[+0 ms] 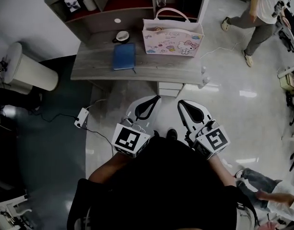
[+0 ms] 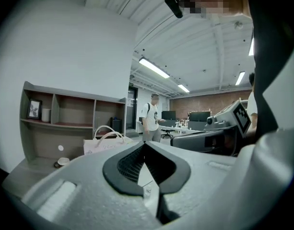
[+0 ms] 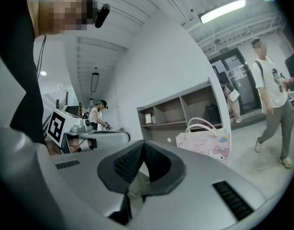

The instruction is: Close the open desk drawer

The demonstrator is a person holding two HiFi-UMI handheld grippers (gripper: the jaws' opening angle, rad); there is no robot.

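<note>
No wording could be read anywhere. The pink tote bag (image 1: 173, 37) on the tabletop (image 1: 94, 66) bore cartoon pictures and some print too small to make out. The marker cubes (image 1: 130, 139) showed only black-and-white square patterns, which were neither letters nor numbers.

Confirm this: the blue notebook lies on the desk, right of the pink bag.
Wrong side. The head view shows the blue notebook on the desk, left of the pink bag.
</note>
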